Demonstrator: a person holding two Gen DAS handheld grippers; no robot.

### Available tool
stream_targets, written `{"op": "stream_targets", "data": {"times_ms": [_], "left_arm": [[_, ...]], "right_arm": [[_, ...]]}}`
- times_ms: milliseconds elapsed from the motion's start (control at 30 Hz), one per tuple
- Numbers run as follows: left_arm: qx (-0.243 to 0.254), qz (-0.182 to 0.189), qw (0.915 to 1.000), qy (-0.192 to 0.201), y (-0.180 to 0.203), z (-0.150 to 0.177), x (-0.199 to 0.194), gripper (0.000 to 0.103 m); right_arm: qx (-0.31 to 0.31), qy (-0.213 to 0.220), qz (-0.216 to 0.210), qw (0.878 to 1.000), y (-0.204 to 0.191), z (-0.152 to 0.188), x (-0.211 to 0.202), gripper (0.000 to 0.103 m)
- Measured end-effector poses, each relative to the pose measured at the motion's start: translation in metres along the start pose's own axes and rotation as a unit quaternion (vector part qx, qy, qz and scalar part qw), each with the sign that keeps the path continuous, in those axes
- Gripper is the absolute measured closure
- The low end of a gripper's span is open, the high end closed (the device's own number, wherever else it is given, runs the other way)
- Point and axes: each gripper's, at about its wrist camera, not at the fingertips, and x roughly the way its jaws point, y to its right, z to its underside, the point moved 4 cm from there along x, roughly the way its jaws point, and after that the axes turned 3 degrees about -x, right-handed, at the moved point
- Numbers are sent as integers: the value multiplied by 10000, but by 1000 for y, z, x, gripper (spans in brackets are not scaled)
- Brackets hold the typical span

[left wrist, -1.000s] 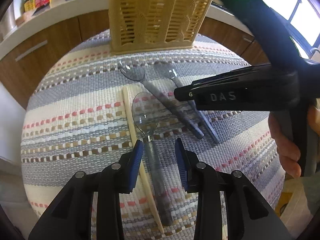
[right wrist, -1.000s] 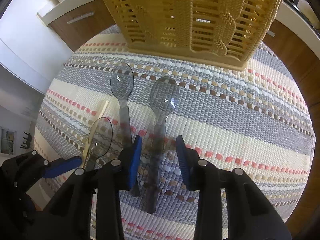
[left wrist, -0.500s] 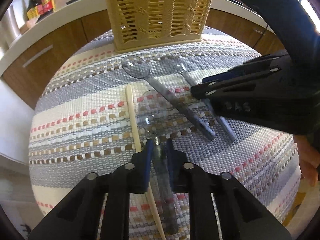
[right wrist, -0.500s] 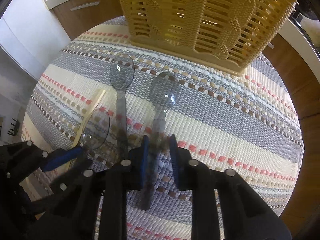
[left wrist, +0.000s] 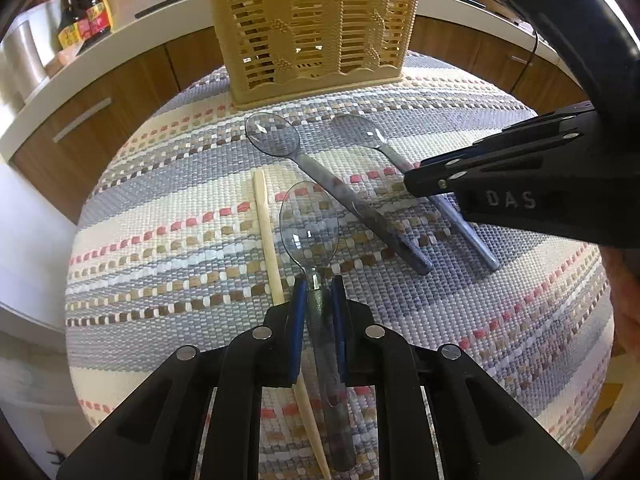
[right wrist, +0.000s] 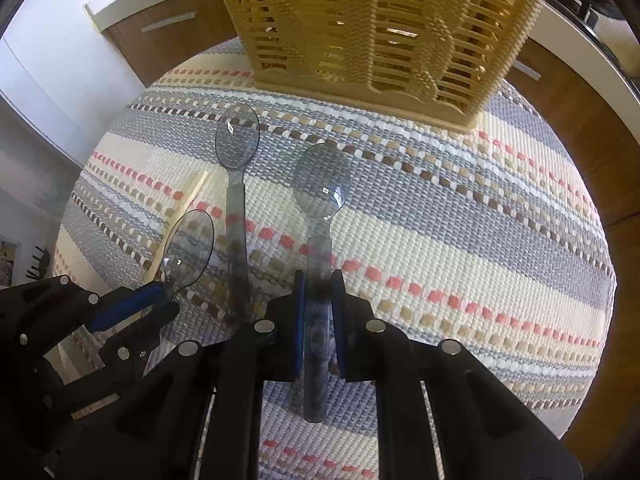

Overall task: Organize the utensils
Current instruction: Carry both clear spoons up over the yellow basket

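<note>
Three clear grey plastic spoons lie on a striped woven mat (left wrist: 160, 240). My left gripper (left wrist: 318, 292) is shut on the handle of the nearest spoon (left wrist: 308, 224), just below its bowl. A pale chopstick (left wrist: 266, 232) lies beside that spoon on its left. The middle spoon (left wrist: 280, 140) lies untouched. In the right wrist view my right gripper (right wrist: 318, 280) is closing its jaws on the handle of the far-right spoon (right wrist: 322, 180), and both pads touch it. The left gripper (right wrist: 160, 296) shows at lower left there. The right gripper (left wrist: 416, 184) reaches in from the right in the left wrist view.
A yellow slatted utensil basket (left wrist: 312, 28) stands upright at the mat's far edge, also large in the right wrist view (right wrist: 380, 28). Behind it run a white counter with brown cabinets, sauce bottles (left wrist: 84, 8) and a steel pot (left wrist: 20, 56).
Both grippers went from open, straddling a spoon handle each, to pressed on those handles. Each has shifted slightly, and the basket now looks nearer in both views.
</note>
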Motion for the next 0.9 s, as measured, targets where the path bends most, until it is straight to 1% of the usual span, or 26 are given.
{"op": "stream_targets", "data": {"times_ms": [67, 133, 200, 267, 367, 400, 500, 567, 600, 633, 667, 733, 833, 900], "left_arm": [[-26, 62, 9999, 136, 5, 0, -6, 93], [-75, 180, 9992, 358, 7, -2, -18, 93], [-148, 358, 9976, 579, 6, -7, -33, 93], [-220, 612, 9936, 920, 7, -17, -55, 93], [-302, 784, 9875, 1337, 6, -31, -82, 93], [-319, 862, 9841, 1519, 6, -37, -94, 93], [-333, 904, 9768, 1912, 0, -53, -116, 93], [-381, 937, 9690, 2252, -7, -69, -136, 93], [-410, 955, 9664, 2349, -11, -76, -141, 93], [-463, 987, 9619, 2509, -15, -86, -149, 93], [-501, 1005, 9578, 2646, -18, -94, -154, 93], [-522, 1015, 9507, 2885, -22, -112, -166, 93], [-551, 996, 9406, 3198, -30, -139, -177, 93], [-601, 1046, 9334, 3380, -36, -157, -182, 93]], "right_arm": [[23, 89, -77, 9999, 5, 5, -9, 93], [19, 238, -185, 9995, 8, 9, -22, 93], [-2, 422, -276, 9987, 10, 11, -37, 93], [-39, 644, -354, 9973, 12, 12, -55, 93], [-154, 1120, -428, 9927, 15, 10, -91, 93], [-191, 1254, -438, 9910, 12, 7, -100, 93], [-316, 1695, -453, 9840, 12, 1, -132, 93], [-373, 2014, -413, 9779, 13, -6, -156, 93], [-376, 2123, -448, 9755, 13, -9, -165, 93], [-365, 2230, -523, 9727, 13, -13, -173, 93], [-344, 2395, -622, 9683, 15, -18, -187, 93], [-299, 2648, -654, 9616, 11, -33, -202, 93], [-211, 3012, -659, 9510, 19, -47, -226, 93], [-130, 3261, -592, 9434, 27, -64, -239, 93]]}}
